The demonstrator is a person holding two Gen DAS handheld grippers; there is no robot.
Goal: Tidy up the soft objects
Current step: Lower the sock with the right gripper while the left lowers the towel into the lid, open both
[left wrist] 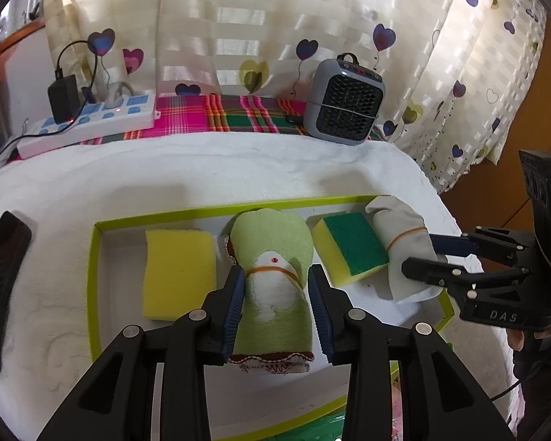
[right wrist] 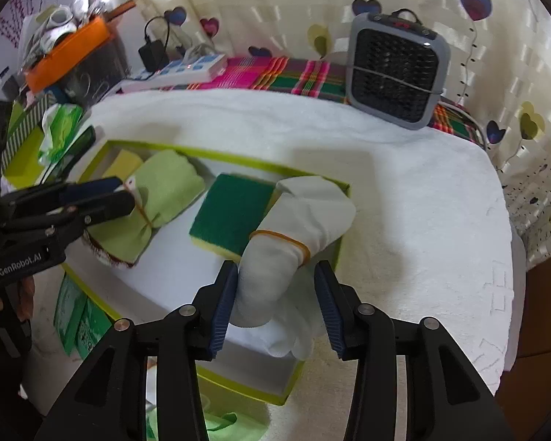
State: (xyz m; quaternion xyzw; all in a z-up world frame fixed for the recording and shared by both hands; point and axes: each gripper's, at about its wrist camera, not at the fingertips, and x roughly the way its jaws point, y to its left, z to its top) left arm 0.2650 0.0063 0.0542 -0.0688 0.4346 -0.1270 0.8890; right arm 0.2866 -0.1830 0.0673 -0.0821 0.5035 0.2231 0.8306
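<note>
Contents: two sponges (left wrist: 180,272) (left wrist: 349,248), two banded cloth rolls (left wrist: 275,279) (left wrist: 404,246), one tray (left wrist: 92,286), one heater (left wrist: 343,99), one power strip (left wrist: 88,125), two grippers (left wrist: 277,307) (right wrist: 275,308).

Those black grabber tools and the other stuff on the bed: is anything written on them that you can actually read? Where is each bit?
"DAS": white letters on the body of the right gripper, seen from the left wrist camera.
"GenRobot.AI": white letters on the body of the left gripper, seen from the right wrist camera.
Red display on the grey heater: too small to read.
Green packets beside the tray: print too blurred.
</note>
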